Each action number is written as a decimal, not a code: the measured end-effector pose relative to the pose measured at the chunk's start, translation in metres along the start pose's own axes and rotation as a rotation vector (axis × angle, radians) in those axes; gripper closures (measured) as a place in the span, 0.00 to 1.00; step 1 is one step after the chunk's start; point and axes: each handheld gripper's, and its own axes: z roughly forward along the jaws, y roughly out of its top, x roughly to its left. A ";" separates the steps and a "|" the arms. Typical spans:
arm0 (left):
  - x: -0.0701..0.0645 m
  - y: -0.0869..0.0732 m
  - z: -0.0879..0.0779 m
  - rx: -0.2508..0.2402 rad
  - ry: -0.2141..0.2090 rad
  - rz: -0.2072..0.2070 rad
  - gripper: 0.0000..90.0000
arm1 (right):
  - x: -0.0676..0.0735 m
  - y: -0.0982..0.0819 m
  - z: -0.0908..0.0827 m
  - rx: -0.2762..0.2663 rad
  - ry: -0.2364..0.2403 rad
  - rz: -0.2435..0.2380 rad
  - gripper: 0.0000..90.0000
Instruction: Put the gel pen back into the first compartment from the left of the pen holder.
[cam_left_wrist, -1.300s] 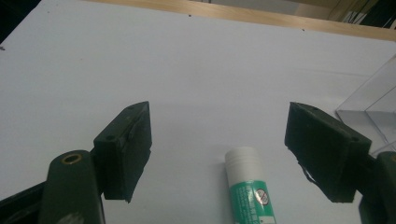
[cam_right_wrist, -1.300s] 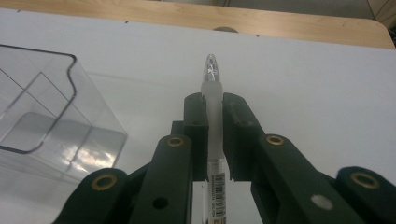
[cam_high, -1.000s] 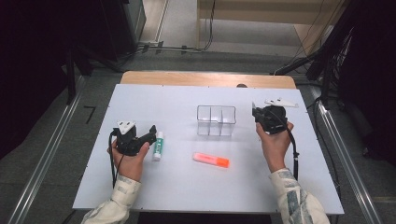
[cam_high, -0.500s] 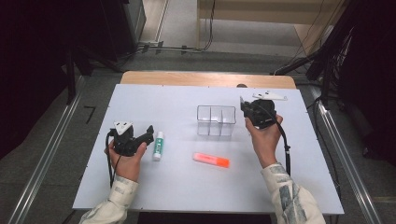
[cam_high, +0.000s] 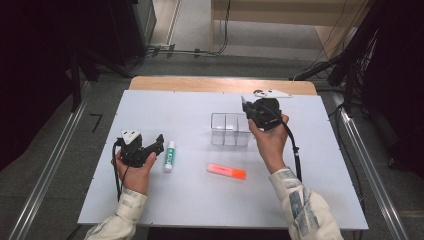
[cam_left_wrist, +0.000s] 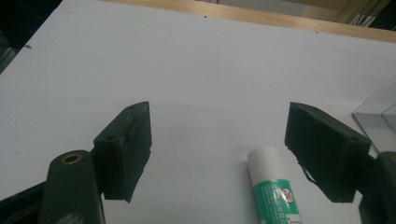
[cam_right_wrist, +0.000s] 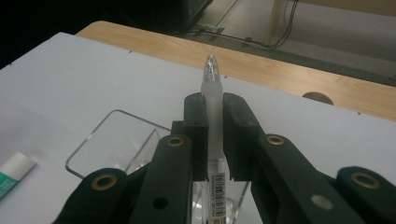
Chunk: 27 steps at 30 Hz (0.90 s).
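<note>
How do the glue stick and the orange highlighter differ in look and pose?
The glue stick is green and white; the orange highlighter is orange all over. The glue stick lies pointing up the table, the highlighter almost across it. The glue stick lies by the left gripper, the highlighter farther from it. Both lie flat, untouched.

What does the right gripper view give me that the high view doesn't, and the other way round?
Right gripper view: a clear pen clamped between the right gripper's jaws, barcode label on its barrel. High view: the orange highlighter lying on the table, and the left gripper held beside the glue stick. Both: the clear divided box, the glue stick and the table's wooden far edge.
</note>
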 end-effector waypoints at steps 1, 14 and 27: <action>0.000 0.000 0.000 0.000 0.000 0.000 0.26 | 0.002 0.002 0.001 0.000 0.004 -0.002 0.88; 0.003 0.000 0.000 0.003 0.003 -0.001 0.26 | 0.026 0.018 0.021 0.008 0.054 -0.026 0.88; 0.003 0.000 0.001 -0.001 0.002 -0.007 0.26 | 0.042 0.035 0.043 0.008 0.084 -0.028 0.88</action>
